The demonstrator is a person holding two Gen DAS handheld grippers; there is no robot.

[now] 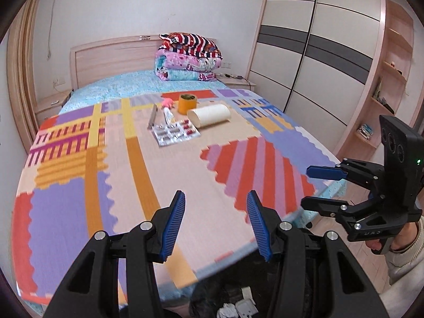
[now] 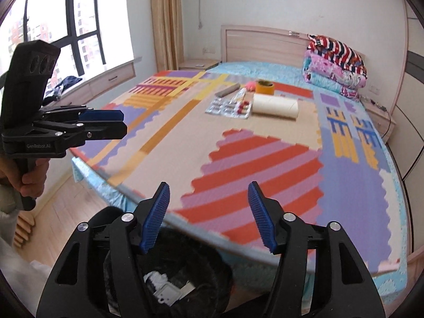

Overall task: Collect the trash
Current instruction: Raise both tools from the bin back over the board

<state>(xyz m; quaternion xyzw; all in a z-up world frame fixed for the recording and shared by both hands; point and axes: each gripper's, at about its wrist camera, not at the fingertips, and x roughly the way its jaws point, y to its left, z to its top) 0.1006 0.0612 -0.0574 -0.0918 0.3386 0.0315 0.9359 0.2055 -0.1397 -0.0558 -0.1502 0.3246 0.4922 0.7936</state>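
Several items lie mid-bed on a colourful mat: a white paper roll, an orange tape roll, foil pill blister packs, a tube, a grey bar and a small pink thing. The roll and blister packs also show in the right wrist view. A black bin with white scraps stands at the foot of the bed under both grippers. My left gripper is open and empty. My right gripper is open and empty.
Folded quilts are stacked at the headboard. A wardrobe and shelves stand right of the bed. A window with a low cabinet is on the left. Nightstands flank the bed. Wood floor lies beside the bin.
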